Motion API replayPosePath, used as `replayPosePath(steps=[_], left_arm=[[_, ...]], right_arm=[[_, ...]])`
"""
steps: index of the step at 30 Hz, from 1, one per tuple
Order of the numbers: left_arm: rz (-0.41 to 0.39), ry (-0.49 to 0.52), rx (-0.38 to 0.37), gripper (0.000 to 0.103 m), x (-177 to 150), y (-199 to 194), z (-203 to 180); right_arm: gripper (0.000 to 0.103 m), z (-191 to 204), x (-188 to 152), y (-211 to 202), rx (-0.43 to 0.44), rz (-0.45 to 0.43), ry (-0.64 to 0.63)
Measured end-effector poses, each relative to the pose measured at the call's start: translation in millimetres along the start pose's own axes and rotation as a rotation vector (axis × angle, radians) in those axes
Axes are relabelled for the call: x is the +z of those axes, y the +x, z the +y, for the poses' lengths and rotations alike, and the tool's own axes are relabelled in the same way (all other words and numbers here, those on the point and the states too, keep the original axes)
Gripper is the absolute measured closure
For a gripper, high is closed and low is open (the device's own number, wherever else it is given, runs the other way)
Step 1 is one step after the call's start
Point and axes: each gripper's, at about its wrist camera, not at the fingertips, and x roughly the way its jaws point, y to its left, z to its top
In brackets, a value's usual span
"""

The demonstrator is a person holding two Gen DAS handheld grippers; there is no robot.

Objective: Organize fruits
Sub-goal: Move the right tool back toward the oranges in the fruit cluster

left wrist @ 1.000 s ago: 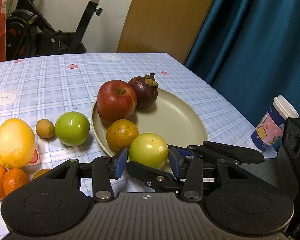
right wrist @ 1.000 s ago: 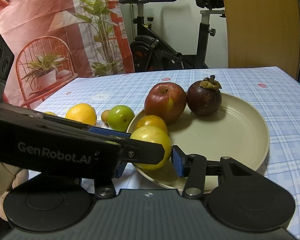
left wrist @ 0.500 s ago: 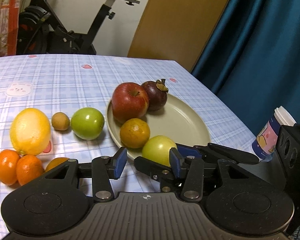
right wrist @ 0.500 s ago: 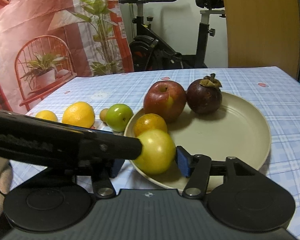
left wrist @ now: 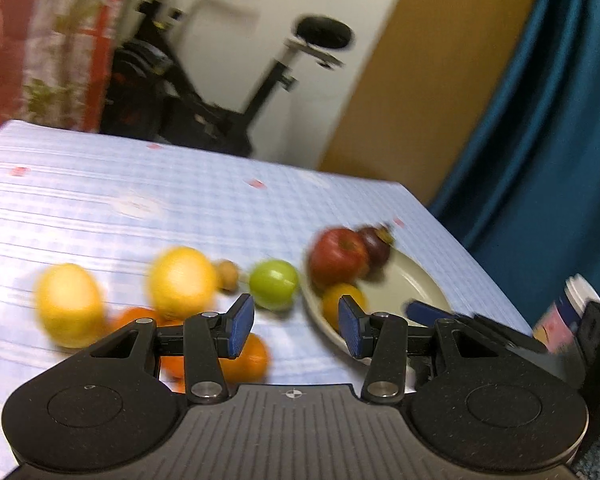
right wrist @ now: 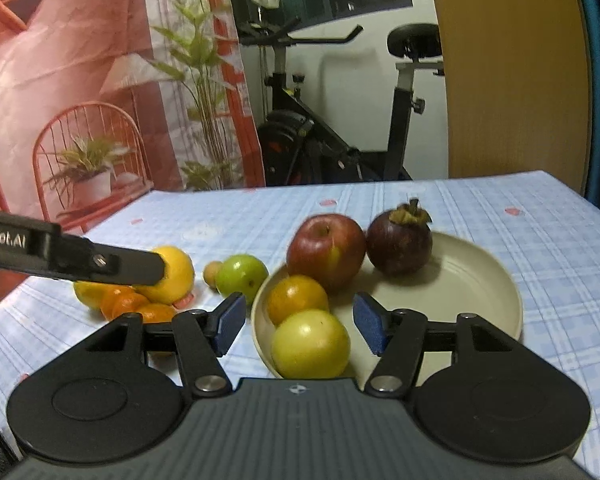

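Left wrist view heavily motion-blurred; right wrist view sharp, warmly lit.

— What's your table wearing?
— A light blue checked tablecloth [right wrist: 480, 208]; your round beige plate [right wrist: 500, 280] sits on it.
— And left of the plate?
— A green round fruit [right wrist: 241, 274] just beside the rim, then a small brown fruit [right wrist: 212, 274], a yellow lemon [right wrist: 178, 276] and small orange tangerines [right wrist: 128, 304].
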Motion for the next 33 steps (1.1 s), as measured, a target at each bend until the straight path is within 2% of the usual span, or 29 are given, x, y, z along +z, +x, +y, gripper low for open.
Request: replayPosePath(steps=[7, 10, 14, 24, 33], left_arm=[[-0.056, -0.113, 0.100, 0.054, 8.5, -28.4, 41.7], [-0.050, -0.141, 0.141, 0.054, 7.4, -34.5, 51.9], [-0.042, -0.165, 0.162, 0.054, 8.2, -33.7, 62.5], [-0.034, -0.139, 0.148, 0.055, -1.7, -31.4, 60.3], [-0.018, -0.089, 0.109, 0.056, -9.9, -28.7, 54.3]], right_arm=[[0.040, 8.0, 1.4, -1.2, 0.058, -0.011, -0.029], [0.041, 12.1, 0.3, -0.1, 0.083, -0.005, -0.045], [0.041, 17.6, -0.2, 1.5, 0.105, 0.001, -0.068], [0.047, 38.9, -4.0, 11.6, 0.164, 0.039, -0.156], [0.052, 78.8, -8.8, 39.8, 0.239, 0.085, -0.344]])
